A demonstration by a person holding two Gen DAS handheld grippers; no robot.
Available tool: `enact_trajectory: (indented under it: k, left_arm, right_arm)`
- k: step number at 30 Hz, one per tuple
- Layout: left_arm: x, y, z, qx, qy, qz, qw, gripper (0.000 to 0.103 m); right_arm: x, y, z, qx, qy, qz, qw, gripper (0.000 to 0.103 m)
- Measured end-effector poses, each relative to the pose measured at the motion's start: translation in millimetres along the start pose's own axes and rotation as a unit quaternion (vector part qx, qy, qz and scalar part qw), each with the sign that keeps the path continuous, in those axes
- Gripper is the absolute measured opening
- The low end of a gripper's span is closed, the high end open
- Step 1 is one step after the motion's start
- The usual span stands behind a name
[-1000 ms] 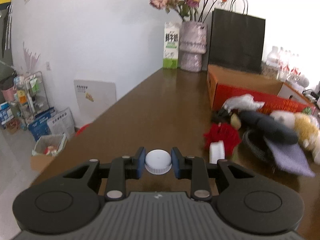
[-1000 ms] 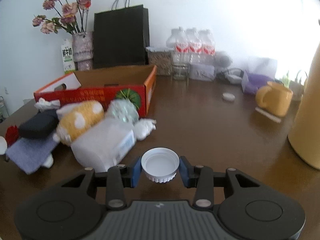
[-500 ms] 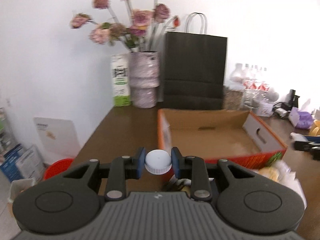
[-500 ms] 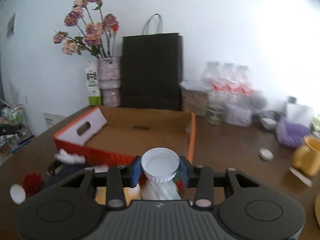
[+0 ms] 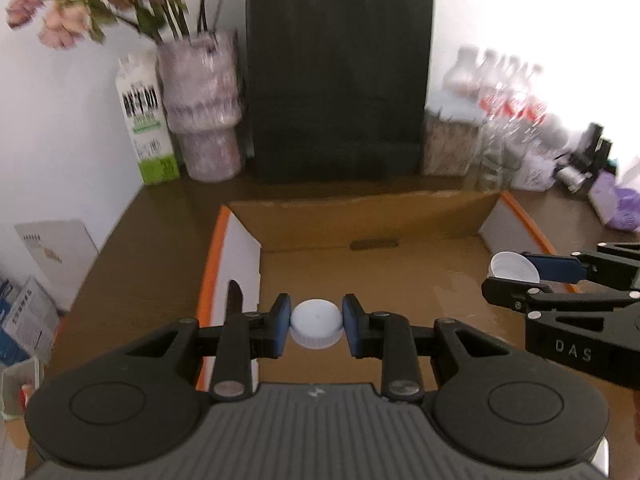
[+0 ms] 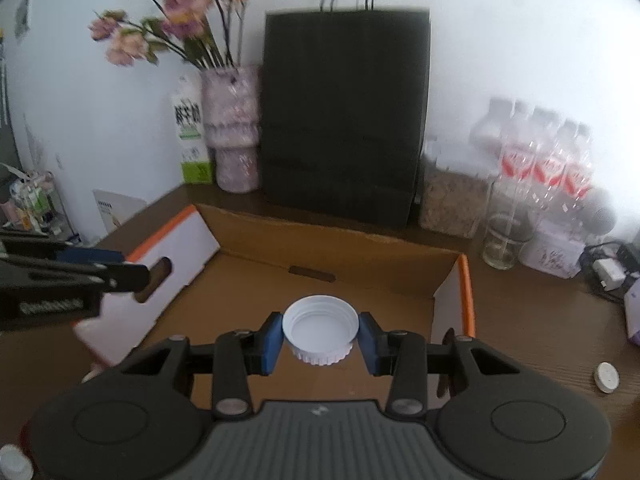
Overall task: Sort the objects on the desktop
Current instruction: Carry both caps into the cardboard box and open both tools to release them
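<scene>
1. Holding two lids over the cardboard box: left gripper pinching the small white cap dome side up, right gripper pinching the wider white lid hollow side up.
2. Both clamped firmly, blue pads flat against the lid rims, no visible gap on either side.
3. Placed above the box floor, not on it. Left cap near the box's front-left corner, right lid toward the right wall. Right gripper also visible at the right edge of the left view, left gripper at the left edge of the right view, so side by side, apart, no contact.
4. Box floor looks bare in both views: nothing sorted into it, as far as visible.
5. Progress judged early. Release of both lids not yet done.
6. Left outside the box: one small white cap on the table right of the box, another white round piece at the bottom-left corner of the right view.
7. Background items (black paper bag, vase, milk carton, water bottles) standing behind the box. Part of the sort or not: cannot tell.
8. Heavy motion blur, small detail unreliable.
</scene>
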State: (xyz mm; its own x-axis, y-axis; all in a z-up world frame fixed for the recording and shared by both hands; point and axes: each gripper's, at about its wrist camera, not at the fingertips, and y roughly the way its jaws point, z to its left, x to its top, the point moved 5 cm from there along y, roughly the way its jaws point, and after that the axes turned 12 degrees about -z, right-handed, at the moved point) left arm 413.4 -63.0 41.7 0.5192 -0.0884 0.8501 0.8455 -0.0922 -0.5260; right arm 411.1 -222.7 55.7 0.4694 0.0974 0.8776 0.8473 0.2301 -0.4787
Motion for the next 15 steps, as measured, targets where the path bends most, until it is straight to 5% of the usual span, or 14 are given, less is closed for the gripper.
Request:
enact_trajectory:
  k: [15]
  left_arm:
    - [-29,96,-7,0.02,0.025,0.132,0.9907,0.029]
  right_arm:
    - [-27,88,-13,-0.015,0.023,0.135,0.99,0.039]
